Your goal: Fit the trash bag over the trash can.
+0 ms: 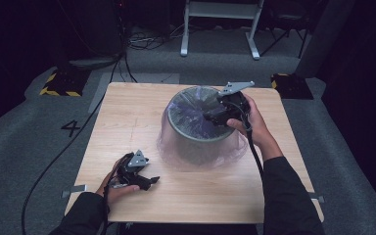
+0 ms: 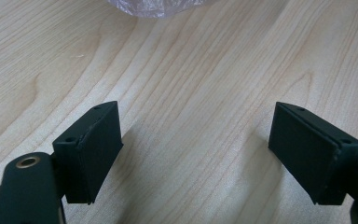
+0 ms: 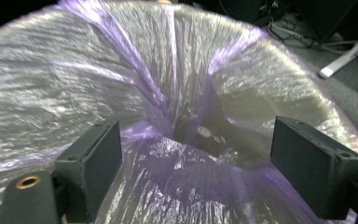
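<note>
While the round grey bin [image 1: 198, 132] lined with a thin translucent purple plastic bag [image 3: 168, 107] stands near the middle of the light wooden table [image 1: 127, 122], toward its far right corner, the right gripper [image 1: 214, 116] hangs over the bin's mouth on the right side. Its two black fingers [image 3: 93, 158] stand spread wide, with crumpled bag film lying between them but touching neither pad, as far as the right gripper view shows. Close to the near left corner, the left gripper [image 1: 149, 182] rests low on the table, fingers [image 2: 91, 149] also spread apart with bare wood between; the bag's hem [image 2: 154, 7] lies well beyond them.
</note>
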The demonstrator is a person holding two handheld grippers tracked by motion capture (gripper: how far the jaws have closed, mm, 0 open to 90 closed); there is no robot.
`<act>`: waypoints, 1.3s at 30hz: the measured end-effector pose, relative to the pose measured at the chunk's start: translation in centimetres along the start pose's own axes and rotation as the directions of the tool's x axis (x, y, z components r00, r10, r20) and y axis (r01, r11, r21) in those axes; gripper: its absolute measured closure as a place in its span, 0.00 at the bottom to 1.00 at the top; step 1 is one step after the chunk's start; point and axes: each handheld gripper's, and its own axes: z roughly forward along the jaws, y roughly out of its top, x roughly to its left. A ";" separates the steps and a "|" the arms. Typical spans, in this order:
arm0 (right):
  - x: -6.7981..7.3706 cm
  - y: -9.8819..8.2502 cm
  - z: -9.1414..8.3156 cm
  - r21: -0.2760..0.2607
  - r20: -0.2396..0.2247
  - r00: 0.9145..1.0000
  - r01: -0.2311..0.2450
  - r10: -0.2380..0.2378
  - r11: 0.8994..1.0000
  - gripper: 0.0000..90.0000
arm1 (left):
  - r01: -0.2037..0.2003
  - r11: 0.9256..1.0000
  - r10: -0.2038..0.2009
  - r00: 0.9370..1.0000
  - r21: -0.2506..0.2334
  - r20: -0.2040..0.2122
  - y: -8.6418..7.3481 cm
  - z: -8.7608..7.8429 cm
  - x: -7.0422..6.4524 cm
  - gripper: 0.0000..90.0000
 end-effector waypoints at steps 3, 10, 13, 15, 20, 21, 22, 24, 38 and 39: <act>-0.1 -0.1 0.1 0.029 0.004 1.000 0.002 -0.002 1.000 0.19 | 0.000 1.000 0.000 1.000 0.000 0.000 0.0 0.0 0.0 0.19; 0.3 -0.1 0.8 0.113 0.008 0.999 0.045 -0.046 0.993 0.17 | 0.000 1.000 0.000 1.000 0.000 0.000 0.0 0.0 0.0 0.19; 0.5 0.1 1.1 0.149 0.019 0.996 0.079 -0.082 0.986 0.18 | 0.000 1.000 0.000 1.000 0.000 0.000 0.0 0.0 0.0 0.19; 0.8 0.2 1.3 0.176 0.028 0.993 0.111 -0.118 0.978 0.20 | 0.000 1.000 0.000 1.000 0.000 0.000 0.0 0.0 0.0 0.19; 1.2 0.3 1.5 0.215 0.010 0.987 0.157 -0.163 0.964 0.21 | 0.000 1.000 0.000 1.000 0.000 0.001 0.0 0.0 0.0 0.19; 1.3 0.4 1.6 0.223 0.006 0.985 0.166 -0.172 0.961 0.21 | 0.000 1.000 0.000 1.000 0.000 0.000 0.0 0.0 0.0 0.19; 1.3 0.4 1.6 0.236 0.001 0.984 0.172 -0.178 0.956 0.21 | 0.000 1.000 0.000 1.000 0.000 0.001 0.0 0.0 0.0 0.19; 1.3 0.6 1.8 0.276 -0.004 0.981 0.187 -0.193 0.943 0.22 | 0.001 1.000 -0.001 1.000 0.000 -0.001 0.0 0.0 0.0 0.18; 1.5 0.9 2.3 0.346 -0.009 0.982 0.179 -0.188 0.921 0.21 | 0.001 1.000 -0.001 1.000 -0.001 -0.001 0.0 0.0 0.0 0.19; 1.6 1.0 2.4 0.349 -0.009 0.982 0.181 -0.189 0.920 0.21 | 0.001 1.000 -0.001 1.000 -0.001 -0.002 0.0 0.0 0.0 0.19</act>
